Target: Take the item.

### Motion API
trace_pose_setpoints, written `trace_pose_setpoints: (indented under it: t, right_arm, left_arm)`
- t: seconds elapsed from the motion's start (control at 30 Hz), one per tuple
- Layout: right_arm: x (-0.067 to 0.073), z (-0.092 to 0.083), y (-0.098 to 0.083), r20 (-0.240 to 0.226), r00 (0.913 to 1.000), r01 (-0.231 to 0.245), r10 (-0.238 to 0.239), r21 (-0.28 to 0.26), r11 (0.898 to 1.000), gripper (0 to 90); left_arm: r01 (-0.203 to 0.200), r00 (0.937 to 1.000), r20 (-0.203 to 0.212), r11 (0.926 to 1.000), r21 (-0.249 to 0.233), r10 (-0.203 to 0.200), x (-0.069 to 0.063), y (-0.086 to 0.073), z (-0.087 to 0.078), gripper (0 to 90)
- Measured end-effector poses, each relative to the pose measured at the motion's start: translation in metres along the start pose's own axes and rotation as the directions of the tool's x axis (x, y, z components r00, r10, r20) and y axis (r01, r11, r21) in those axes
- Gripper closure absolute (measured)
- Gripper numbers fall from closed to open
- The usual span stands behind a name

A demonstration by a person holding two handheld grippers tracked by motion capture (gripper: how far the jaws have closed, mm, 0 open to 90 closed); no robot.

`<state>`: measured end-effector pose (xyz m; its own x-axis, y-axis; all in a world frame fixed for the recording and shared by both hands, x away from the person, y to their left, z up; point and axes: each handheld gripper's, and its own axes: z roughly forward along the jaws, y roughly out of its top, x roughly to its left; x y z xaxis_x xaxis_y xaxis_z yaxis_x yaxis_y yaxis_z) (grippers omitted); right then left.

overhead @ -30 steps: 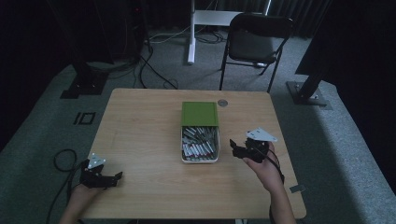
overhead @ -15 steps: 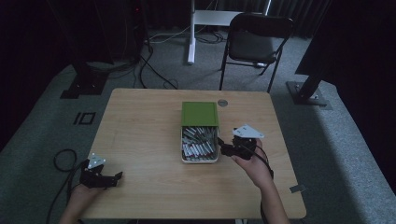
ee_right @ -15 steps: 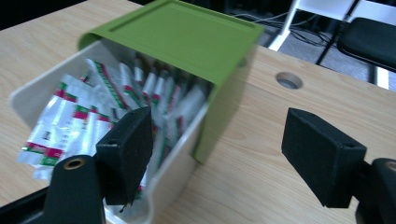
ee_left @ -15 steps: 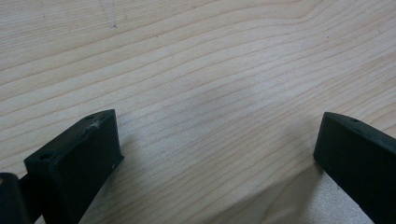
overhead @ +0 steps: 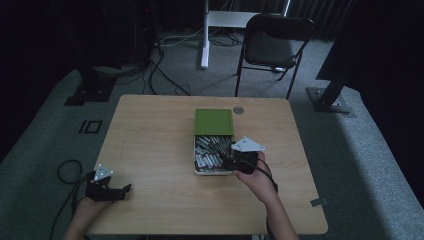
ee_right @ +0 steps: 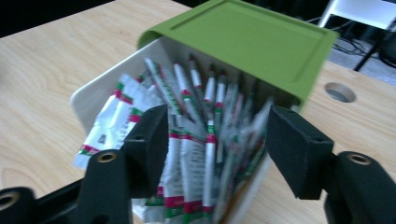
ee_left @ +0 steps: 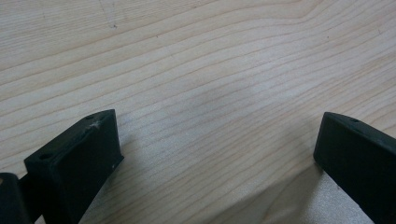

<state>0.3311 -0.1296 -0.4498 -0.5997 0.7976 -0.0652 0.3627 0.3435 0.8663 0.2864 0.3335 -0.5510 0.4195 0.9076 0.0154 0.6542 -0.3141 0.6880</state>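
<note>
Right gripper view: white box point(ee_right: 88, 105) at frame centre, packed with upright white sachets point(ee_right: 187, 140) banded red and green; green lid point(ee_right: 243, 42) slid back over its far half, upper centre. The jaws straddle the sachets, one on each side, a gap visible at both pads, nothing clamped. They have just been closing. Round hole in the tabletop point(ee_right: 340, 92) at right edge.

High view: box point(overhead: 196, 155) sits centre of wooden table point(overhead: 150, 130), lid point(overhead: 214, 121) toward the far side, sachets point(overhead: 210, 155) a pale jumble. Right gripper point(overhead: 234, 162) at the box's lower right corner, grey plate on top, hand point(overhead: 257, 180) and forearm entering from bottom, cable looped over the wrist. Left gripper point(overhead: 120, 189) at lower left table edge, well apart from the box, cable trailing off to the floor.

Left gripper view: bare wood grain, jaws wide apart, nothing between.

Surroundings: folding chair point(overhead: 272, 45) beyond the table's far edge, white stand point(overhead: 205, 35) upper centre, dark floor.
</note>
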Motion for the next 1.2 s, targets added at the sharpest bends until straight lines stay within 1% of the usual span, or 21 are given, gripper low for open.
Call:
trace_pose_setpoints:
  t: [0.03,0.1,0.17,0.2,0.23,0.3,0.33,0.37,0.4,0.53,0.63,0.67,0.83,0.9,0.93,1.0,1.03,1.1,1.13,1.17,1.2]
  right_arm:
    - [0.002,0.001,-0.001,-0.002,0.9999,0.011,-0.011,-0.001,1.0,45.8]
    - [0.005,0.003,-0.003,-0.027,0.9996,0.001,0.0,0.014,1.0,49.4]
    - [0.007,0.005,-0.005,-0.02,0.9996,0.022,-0.022,0.013,1.0,56.3]
    - [0.007,0.006,-0.006,-0.026,0.9995,0.018,-0.017,0.011,1.0,62.6]
    - [0.007,0.007,-0.008,-0.045,0.9989,0.014,-0.014,0.008,1.0,66.4]
    - [0.007,0.008,-0.01,-0.046,0.9987,0.02,-0.02,0.014,1.0,68.1]
    - [0.007,0.01,-0.012,-0.037,0.9987,0.036,-0.035,0.023,0.999,72.1]
    - [0.008,0.013,-0.015,-0.044,0.9987,0.028,-0.026,0.036,0.999,75.3]
    - [0.009,0.014,-0.017,-0.03,0.999,0.035,-0.033,0.043,0.998,75.6]
    - [0.011,0.019,-0.021,-0.043,0.9987,0.03,-0.027,0.065,0.997,75.4]
    - [0.013,0.024,-0.025,-0.038,0.9985,0.041,-0.038,0.09,0.995,76.0]
    - [0.014,0.025,-0.025,-0.034,0.9988,0.039,-0.036,0.094,0.995,76.3]
    - [0.018,0.031,-0.028,-0.004,0.9978,0.066,-0.066,0.123,0.99,77.7]
    - [0.02,0.032,-0.028,0.015,0.9967,0.076,-0.079,0.133,0.988,77.8]
    - [0.022,0.033,-0.029,0.03,0.9938,0.102,-0.107,0.145,0.984,77.9]
    - [0.025,0.035,-0.029,0.043,0.9923,0.109,-0.116,0.15,0.983,77.8]
    - [0.027,0.037,-0.029,0.069,0.9871,0.131,-0.144,0.165,0.978,77.7]
    - [0.029,0.038,-0.029,0.081,0.9873,0.122,-0.137,0.169,0.978,77.7]
    - [0.03,0.039,-0.029,0.092,0.9862,0.121,-0.138,0.173,0.978,77.7]
    - [0.032,0.04,-0.029,0.11,0.9823,0.129,-0.151,0.184,0.974,77.9]
    - [0.033,0.041,-0.029,0.12,0.9817,0.124,-0.148,0.188,0.974,78.5]
  left_arm:
    - [0.0,1.0,0.0,1.0,0.0,0.0,0.0,0.0,0.0,1.4]
    - [0.001,1.0,0.0,1.0,-0.001,-0.001,0.0,0.0,0.0,1.4]
    - [0.0,1.0,0.0,1.0,0.0,0.0,0.0,0.0,0.0,1.4]
    - [0.0,1.0,0.0,1.0,0.0,0.0,0.0,0.0,0.0,1.4]
    - [0.0,1.0,0.0,1.0,0.0,0.0,0.0,0.0,0.0,1.4]
    - [0.0,1.0,0.0,1.0,0.0,0.0,0.0,0.0,0.0,1.3]
    - [0.0,1.0,0.0,1.0,0.0,0.0,0.0,0.0,0.0,1.3]
    - [0.0,1.0,0.0,1.0,0.0,0.0,0.0,0.0,0.0,1.3]
    - [0.0,1.0,0.0,1.0,0.0,0.0,0.0,0.0,0.0,1.4]
    - [0.0,1.0,0.0,1.0,0.0,0.0,0.0,0.0,0.0,1.4]
    - [-0.001,1.0,0.0,1.0,0.0,0.001,0.0,0.0,0.0,1.3]
    - [-0.001,1.0,0.0,1.0,0.001,0.001,0.0,0.0,0.0,1.4]
    - [-0.002,1.0,0.0,1.0,0.001,0.002,0.0,0.0,0.0,1.4]
    - [-0.002,1.0,0.0,1.0,0.001,0.002,0.0,0.0,0.0,1.4]
    - [-0.001,1.0,0.0,1.0,0.001,0.001,0.0,0.0,0.0,1.4]
    - [-0.002,1.0,0.0,1.0,0.001,0.002,0.0,0.0,0.0,1.4]
    - [-0.002,1.0,0.0,1.0,0.001,0.002,0.0,0.0,0.0,1.4]
    - [-0.002,1.0,0.0,1.0,0.001,0.002,0.0,0.0,0.0,1.4]
    - [-0.001,1.0,0.0,1.0,0.001,0.001,0.0,0.0,0.0,1.4]
    - [-0.002,1.0,0.0,1.0,0.001,0.002,0.0,0.0,0.0,1.4]
    - [-0.001,1.0,0.0,1.0,0.001,0.001,0.0,0.0,0.0,1.4]
